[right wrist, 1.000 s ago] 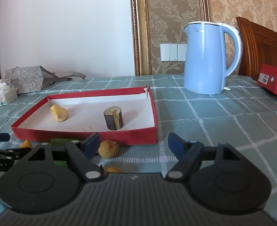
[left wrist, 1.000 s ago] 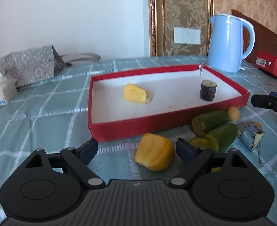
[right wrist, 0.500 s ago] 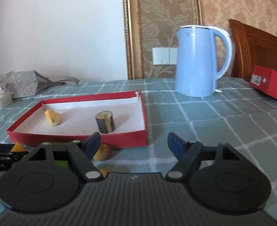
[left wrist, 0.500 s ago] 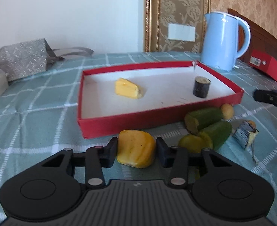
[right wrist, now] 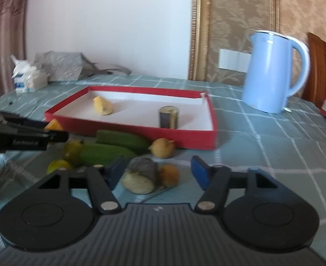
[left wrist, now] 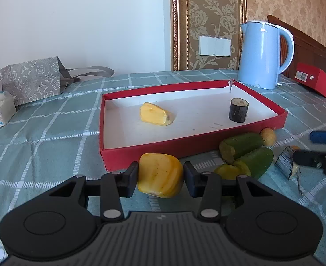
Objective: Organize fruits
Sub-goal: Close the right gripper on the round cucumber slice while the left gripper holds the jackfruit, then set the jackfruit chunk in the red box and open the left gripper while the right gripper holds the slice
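Left wrist view. The left gripper (left wrist: pixel 160 176) has both pads pressed against a yellow fruit chunk (left wrist: pixel 160 175) — gripped, the chunk low over the checked tablecloth (left wrist: pixel 41 137), just in front of the near wall of the red tray (left wrist: pixel 163 149); whether it still touches the cloth cannot be told. Inside the tray, on its white floor: a yellow wedge (left wrist: pixel 156 117) left of centre and a dark cylinder piece (left wrist: pixel 238 110) standing upright toward the right. Outside the tray's near right corner lie two green pieces (left wrist: pixel 245 147) side by side, a small round tan fruit (left wrist: pixel 268 136) touching the far one, and a small yellow-green piece (left wrist: pixel 228 171) in front. Further right is a dark-skinned cut piece (left wrist: pixel 285 161), with the right gripper's dark tip just beside it. A light blue kettle (left wrist: pixel 262 55) stands behind the tray; a grey patterned bag (left wrist: pixel 30 79) is far left.

Right wrist view — blurred. The right gripper (right wrist: pixel 157 173) has its jaws closing, and the dark-skinned cut piece (right wrist: pixel 142 175) lies between them with a small orange piece (right wrist: pixel 169 175) touching its right side. A clear gap remains on the right-hand pad; the pads do not yet press. The left gripper's body (right wrist: pixel 23 136) enters from the left edge. The green pieces (right wrist: pixel 112 146) and tan fruit (right wrist: pixel 163 148) lie between this gripper and the tray (right wrist: pixel 185 139).
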Action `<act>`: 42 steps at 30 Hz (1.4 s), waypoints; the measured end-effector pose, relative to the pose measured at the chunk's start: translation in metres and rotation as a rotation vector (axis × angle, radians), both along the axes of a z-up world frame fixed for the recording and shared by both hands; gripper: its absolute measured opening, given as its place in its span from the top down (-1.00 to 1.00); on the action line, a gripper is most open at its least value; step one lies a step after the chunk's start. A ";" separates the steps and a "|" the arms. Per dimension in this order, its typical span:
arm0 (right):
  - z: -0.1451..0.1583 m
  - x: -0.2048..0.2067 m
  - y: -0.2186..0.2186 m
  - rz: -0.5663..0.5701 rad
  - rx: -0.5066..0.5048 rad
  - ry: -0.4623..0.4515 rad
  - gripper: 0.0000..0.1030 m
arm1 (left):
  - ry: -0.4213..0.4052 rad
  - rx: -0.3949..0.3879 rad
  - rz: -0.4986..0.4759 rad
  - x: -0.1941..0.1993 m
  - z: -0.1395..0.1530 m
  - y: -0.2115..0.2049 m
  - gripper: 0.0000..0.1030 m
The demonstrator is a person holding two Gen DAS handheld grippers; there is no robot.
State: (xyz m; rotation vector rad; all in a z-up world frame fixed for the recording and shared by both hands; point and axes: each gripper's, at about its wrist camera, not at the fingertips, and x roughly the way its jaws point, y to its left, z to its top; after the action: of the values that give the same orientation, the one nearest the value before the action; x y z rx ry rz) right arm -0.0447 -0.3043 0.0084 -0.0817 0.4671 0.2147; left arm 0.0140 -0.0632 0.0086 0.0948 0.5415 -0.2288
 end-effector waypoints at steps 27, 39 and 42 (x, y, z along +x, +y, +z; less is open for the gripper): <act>-0.010 0.016 0.006 -0.036 0.019 0.053 0.37 | 0.007 -0.016 0.007 0.000 0.001 0.003 0.17; 0.001 0.010 -0.009 -0.091 0.092 -0.046 0.37 | -0.025 -0.053 0.016 -0.002 0.008 0.006 0.17; 0.001 0.010 -0.009 -0.093 0.096 -0.049 0.37 | -0.029 -0.065 0.023 0.001 0.011 0.006 0.17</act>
State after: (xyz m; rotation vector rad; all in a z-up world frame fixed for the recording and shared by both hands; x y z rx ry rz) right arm -0.0349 -0.3136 0.0094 0.0291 0.4105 0.1434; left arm 0.0152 -0.0571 0.0192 0.0285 0.5055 -0.2224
